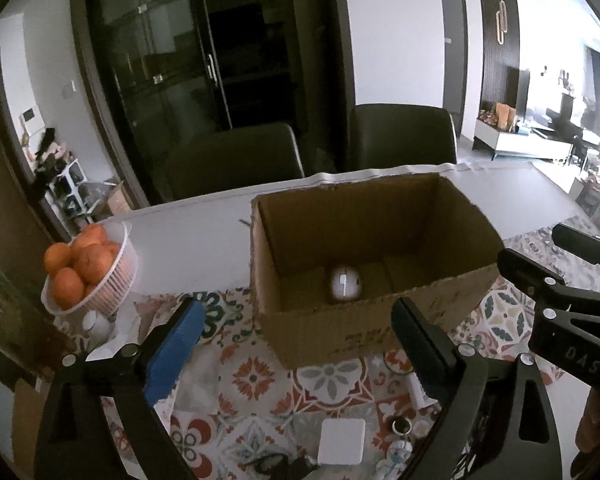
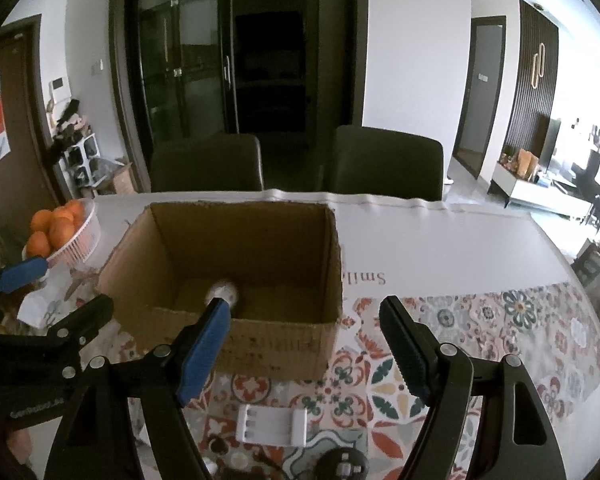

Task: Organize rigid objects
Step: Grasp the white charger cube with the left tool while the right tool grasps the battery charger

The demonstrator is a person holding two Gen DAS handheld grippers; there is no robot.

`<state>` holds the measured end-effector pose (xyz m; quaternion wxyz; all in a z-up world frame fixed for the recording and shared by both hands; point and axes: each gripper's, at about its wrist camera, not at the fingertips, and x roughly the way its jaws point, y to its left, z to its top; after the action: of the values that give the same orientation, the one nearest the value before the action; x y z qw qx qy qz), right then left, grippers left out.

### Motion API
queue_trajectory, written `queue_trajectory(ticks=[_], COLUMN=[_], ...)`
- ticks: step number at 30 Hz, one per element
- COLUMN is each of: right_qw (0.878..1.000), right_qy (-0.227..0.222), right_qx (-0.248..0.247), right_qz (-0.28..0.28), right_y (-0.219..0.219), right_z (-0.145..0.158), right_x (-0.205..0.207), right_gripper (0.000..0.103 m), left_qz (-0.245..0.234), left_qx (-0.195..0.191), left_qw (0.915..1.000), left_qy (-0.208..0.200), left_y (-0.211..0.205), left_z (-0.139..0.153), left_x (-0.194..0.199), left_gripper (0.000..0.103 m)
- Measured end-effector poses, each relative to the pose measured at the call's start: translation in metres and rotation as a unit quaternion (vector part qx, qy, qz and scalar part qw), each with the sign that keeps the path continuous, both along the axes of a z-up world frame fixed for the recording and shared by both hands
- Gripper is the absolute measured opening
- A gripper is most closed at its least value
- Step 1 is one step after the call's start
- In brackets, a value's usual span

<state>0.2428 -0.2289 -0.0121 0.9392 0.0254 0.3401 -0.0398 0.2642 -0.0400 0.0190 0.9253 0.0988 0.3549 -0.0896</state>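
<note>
Holding both grippers before the cardboard box (image 1: 364,264), I see the left gripper (image 1: 296,336) wide open and empty, the right gripper (image 2: 304,328) parted, empty; a white ball (image 1: 345,283) lies inside the box

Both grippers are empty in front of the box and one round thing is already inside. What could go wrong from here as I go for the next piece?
The left gripper and right gripper hang close side by side before the cardboard box; they could knock together when reaching. The white rectangular piece and the other small items lie right under the fingers, so a low sweep might scatter them. The white round object in the box might roll if the light box gets bumped.
</note>
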Motion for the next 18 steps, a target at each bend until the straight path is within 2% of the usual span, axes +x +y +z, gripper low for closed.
queue_trajectory(ticks=[18], right_qw=[0.997], right_qy=[0.074], right_qx=[0.028], right_qz=[0.009], right_y=[0.01], right_z=[-0.045], right_x=[-0.018], right_gripper=[0.078], left_qz=[-0.004], left_qx=[0.01], left_qw=[0.9986], left_qy=[0.052], left_y=[0.014], left_z=[-0.035], left_x=[-0.031], left_gripper=[0.096])
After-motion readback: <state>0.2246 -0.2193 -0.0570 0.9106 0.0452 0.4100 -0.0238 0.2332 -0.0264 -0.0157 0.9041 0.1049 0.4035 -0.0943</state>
